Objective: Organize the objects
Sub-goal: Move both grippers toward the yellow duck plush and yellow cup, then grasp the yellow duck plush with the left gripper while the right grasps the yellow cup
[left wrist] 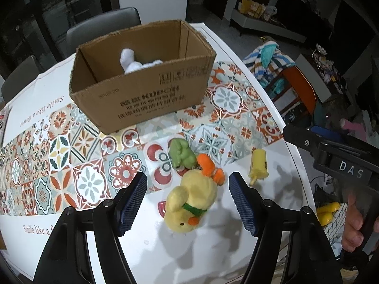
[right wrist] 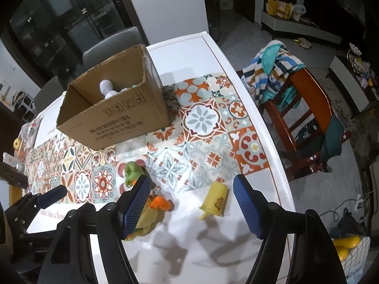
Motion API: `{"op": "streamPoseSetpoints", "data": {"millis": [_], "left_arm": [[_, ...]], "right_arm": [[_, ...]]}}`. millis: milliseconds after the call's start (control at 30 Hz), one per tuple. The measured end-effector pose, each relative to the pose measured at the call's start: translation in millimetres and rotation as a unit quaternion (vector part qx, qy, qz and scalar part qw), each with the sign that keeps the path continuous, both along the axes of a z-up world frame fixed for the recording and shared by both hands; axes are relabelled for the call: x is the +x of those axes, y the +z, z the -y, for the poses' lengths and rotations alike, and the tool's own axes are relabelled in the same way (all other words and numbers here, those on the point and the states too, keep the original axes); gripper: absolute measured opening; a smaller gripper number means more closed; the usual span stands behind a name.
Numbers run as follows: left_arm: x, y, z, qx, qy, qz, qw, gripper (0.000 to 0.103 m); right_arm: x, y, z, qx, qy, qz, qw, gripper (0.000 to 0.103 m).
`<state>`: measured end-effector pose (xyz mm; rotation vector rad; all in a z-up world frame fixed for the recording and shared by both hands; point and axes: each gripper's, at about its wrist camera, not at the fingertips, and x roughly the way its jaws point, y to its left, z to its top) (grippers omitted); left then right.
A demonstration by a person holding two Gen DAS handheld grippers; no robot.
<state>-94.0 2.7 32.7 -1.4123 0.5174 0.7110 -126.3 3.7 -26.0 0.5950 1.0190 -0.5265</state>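
Note:
A yellow plush duck with orange feet lies on the white table, between the open jaws of my left gripper, which hovers over it without touching. A green toy lies just beyond the duck. A yellow popsicle-shaped toy lies near the table's right edge, between the open jaws of my right gripper, which stands above it. In the right wrist view the duck is partly hidden behind the left finger. An open cardboard box stands farther back with a white plush inside.
A patterned tile mat covers the table's middle. Grey chairs stand behind the box. A wooden chair draped with cloths stands right of the table. A wire basket with yellow items sits on the floor. The other gripper and a hand show at right.

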Motion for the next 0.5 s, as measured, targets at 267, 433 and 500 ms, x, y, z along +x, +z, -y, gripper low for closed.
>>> {"op": "streamPoseSetpoints", "data": {"millis": [267, 433, 500], "left_arm": [[14, -9, 3, -0.001, -0.044, 0.004, 0.9990, 0.071], [23, -17, 4, -0.008, -0.065, 0.006, 0.9979, 0.071], [27, -21, 4, -0.012, -0.073, 0.007, 0.9972, 0.071]], "right_arm": [[-5, -18, 3, 0.017, -0.007, -0.013, 1.000, 0.072], [-8, -31, 6, 0.028, -0.010, -0.024, 0.999, 0.072], [-8, -35, 7, 0.032, -0.011, -0.027, 0.999, 0.072]]}}
